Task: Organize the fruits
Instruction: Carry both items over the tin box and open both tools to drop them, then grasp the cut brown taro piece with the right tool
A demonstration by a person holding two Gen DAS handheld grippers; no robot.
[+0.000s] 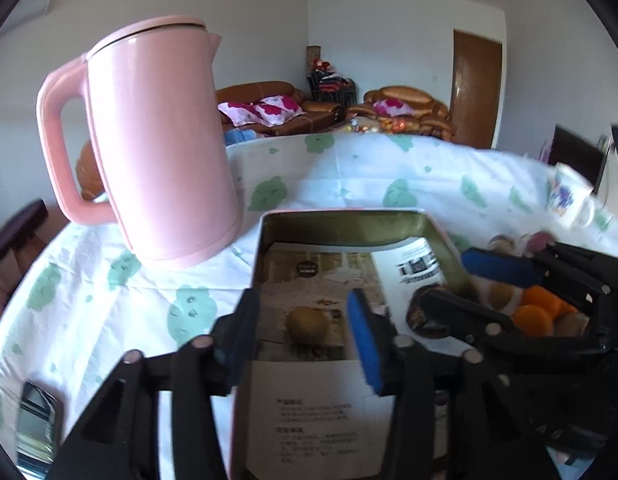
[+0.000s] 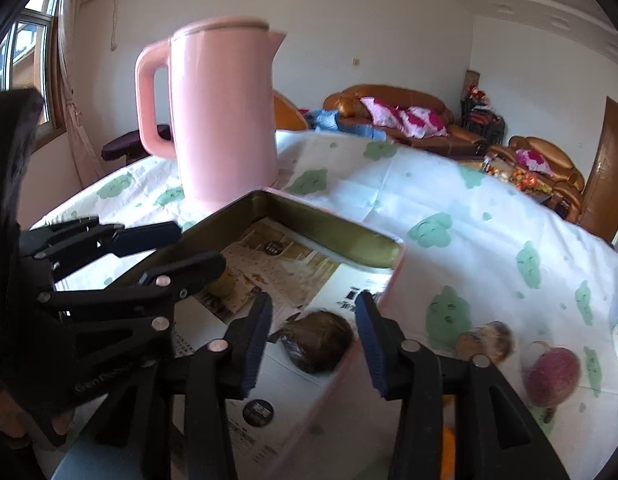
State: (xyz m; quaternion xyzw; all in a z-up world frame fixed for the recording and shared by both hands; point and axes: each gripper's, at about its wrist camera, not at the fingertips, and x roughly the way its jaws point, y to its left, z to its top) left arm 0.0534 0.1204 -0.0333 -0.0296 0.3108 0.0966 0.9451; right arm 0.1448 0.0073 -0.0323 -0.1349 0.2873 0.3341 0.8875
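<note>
Phone (image 1: pixel 35 420): we see it at the near left edge of the counter (image 1: pixel 349 168), lying flat on the patterned cloth.
Kettle (image 1: pixel 161 140): pink, upright, just beyond the far left corner of the tin; free cloth lies to its left.
Tin (image 1: pixel 341 224): an open rectangular box, paper-lined, its gold walls standing up on every side we can see.
Left gripper (image 1: pixel 305 332): we hold it over the near part of the tin, jaws apart, gripping nothing; its left finger lies outside the tin's left wall.
Kiwi (image 1: pixel 307 326): on the tin's lining, between our left jaws, which stand clear of it on both sides.
Right gripper (image 2: pixel 313 340): jaws apart, straddling the tin's right wall, gripping nothing.
Brown fruit (image 2: pixel 321 340): inside the tin against the right wall, between the right jaws, blurred.
Loose fruit: a small brown one (image 2: pixel 485 340) and a reddish one (image 2: pixel 553 376) on the cloth right of the tin; oranges (image 1: pixel 541 312) nearby.
Mug (image 1: pixel 569 200): near the far right edge.
Open room: bare cloth beyond the tin.
</note>
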